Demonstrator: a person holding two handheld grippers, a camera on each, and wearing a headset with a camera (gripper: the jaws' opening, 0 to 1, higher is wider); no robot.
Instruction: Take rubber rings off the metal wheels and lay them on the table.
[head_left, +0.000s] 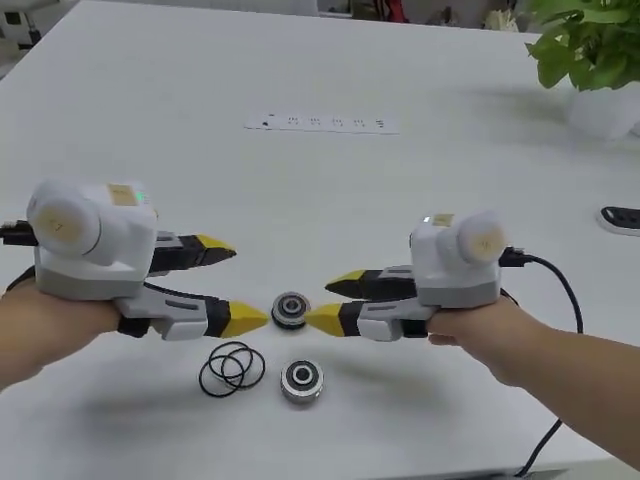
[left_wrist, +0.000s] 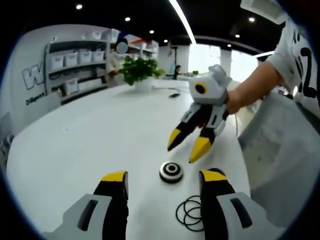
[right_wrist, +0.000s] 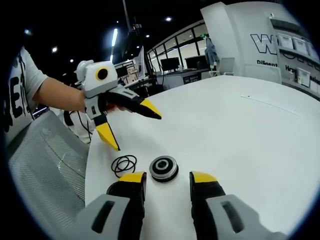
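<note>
Closest in, on the white bench (head_left: 400, 170), a metal wheel (head_left: 302, 380) lies flat. Its axle hole points straight up and its rim is silvery. Just beside it, on the person's left, a small cluster of black rubber rings (head_left: 232, 368) lies flat on the bench with the loops overlapping. The rings and this wheel are apart.

A little farther on lies a second wheel (head_left: 290, 310), also flat with its axis upright and with dark bands round its rim. It sits between the yellow tips of the two grippers, and the gripper views show a gap between the tips and the wheel.

The left gripper (head_left: 240, 283) lies roughly level and points right toward that wheel. Its jaws are spread wide and hold nothing. The right gripper (head_left: 333, 300) points left at the same wheel from the other side, with its jaws parted less widely and nothing between them. In the left gripper view the second wheel lies just ahead between the jaws, with the rings by the right-hand jaw. A black cable (head_left: 560, 285) trails from the right gripper.

Well beyond them, a white power strip (head_left: 320, 123) lies across the bench. Farthest off, at the right corner, a leafy plant (head_left: 590, 40) stands in a white pot (head_left: 605, 108).
</note>
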